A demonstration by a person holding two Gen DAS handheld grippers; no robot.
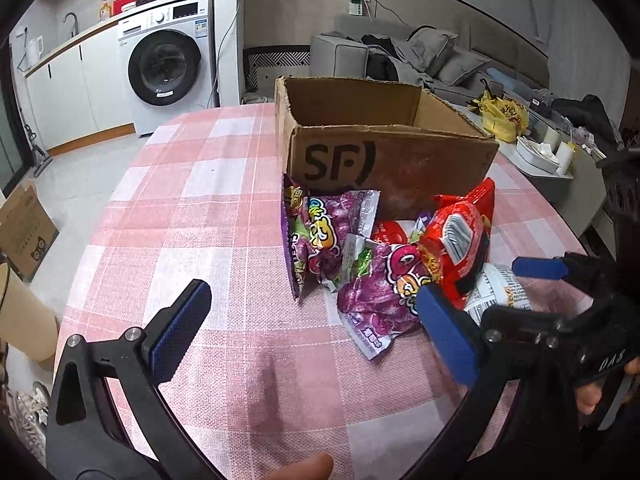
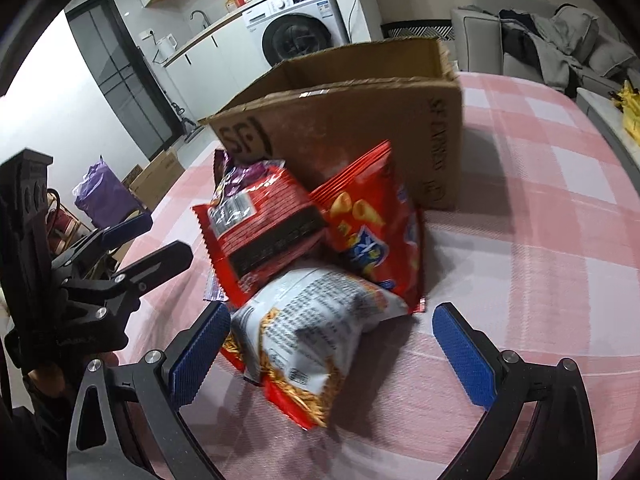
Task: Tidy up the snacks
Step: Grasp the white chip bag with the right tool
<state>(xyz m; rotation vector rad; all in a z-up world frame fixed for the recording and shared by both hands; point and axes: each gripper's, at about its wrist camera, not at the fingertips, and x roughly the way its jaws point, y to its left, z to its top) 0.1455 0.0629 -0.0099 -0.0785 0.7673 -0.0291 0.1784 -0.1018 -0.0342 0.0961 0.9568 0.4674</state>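
Left wrist view first: the left gripper [image 1: 316,320] hangs over the pink checked tablecloth [image 1: 192,208] with its jaws spread wide and nothing between them. Ahead sits an open cardboard box [image 1: 380,152] with "SF" printed on the front, and the snack pile is heaped right against that wall: two purple grape candy bags [image 1: 340,232], another purple bag [image 1: 380,292] nearer the camera, and a red packet [image 1: 456,248] leaning on top. The right gripper [image 1: 492,280] pokes in from the right edge, down by the pile's right side. Background stuff: washing machine [image 1: 168,68], grey sofa [image 1: 420,60] piled with clothes, yellow bag [image 1: 500,116] on a side counter.

Right wrist view: the right gripper [image 2: 332,344] is wide open too, holding nothing, its blue pads either side of a white noodle-snack bag [image 2: 308,328] that lies nearest on the cloth. The left pad looks to be touching or just beside the bag, can't say which. Behind it, a red packet with a black strip [image 2: 260,224] and a red corn-snack bag [image 2: 372,224] lean against the box. The left gripper [image 2: 152,236] is at the left edge; can't judge its opening from here. A purple sack [image 2: 100,196] sits on the floor.
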